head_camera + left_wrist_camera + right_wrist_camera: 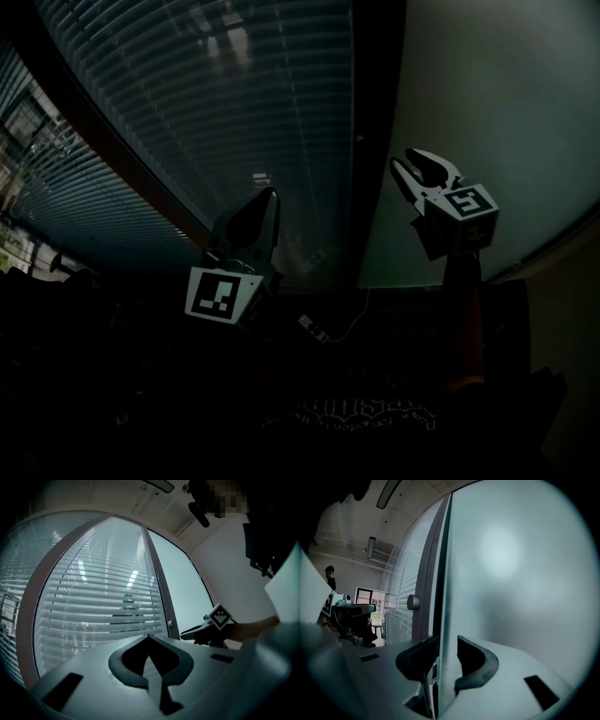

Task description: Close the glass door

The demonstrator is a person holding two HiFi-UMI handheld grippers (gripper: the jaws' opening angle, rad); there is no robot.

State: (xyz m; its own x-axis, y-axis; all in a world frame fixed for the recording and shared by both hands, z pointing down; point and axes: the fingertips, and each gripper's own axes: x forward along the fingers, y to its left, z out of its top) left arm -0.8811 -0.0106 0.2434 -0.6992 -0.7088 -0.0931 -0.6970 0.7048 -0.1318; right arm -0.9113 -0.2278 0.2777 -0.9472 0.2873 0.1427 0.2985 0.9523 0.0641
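Observation:
The frosted glass door fills the upper right of the head view, and its free edge runs straight up between my right gripper's jaws. My right gripper has one jaw on each face of the pane, and both pads seem to press on the glass. My left gripper is held level to the left, in front of the slatted blinds. It is shut, tips touching, with nothing in it. From the left gripper view, the right gripper shows at the door.
A glass wall with horizontal blinds stands left of the dark door post. A round knob sits on the frame. A power strip with a cable lies on the dark floor. A person stands far off.

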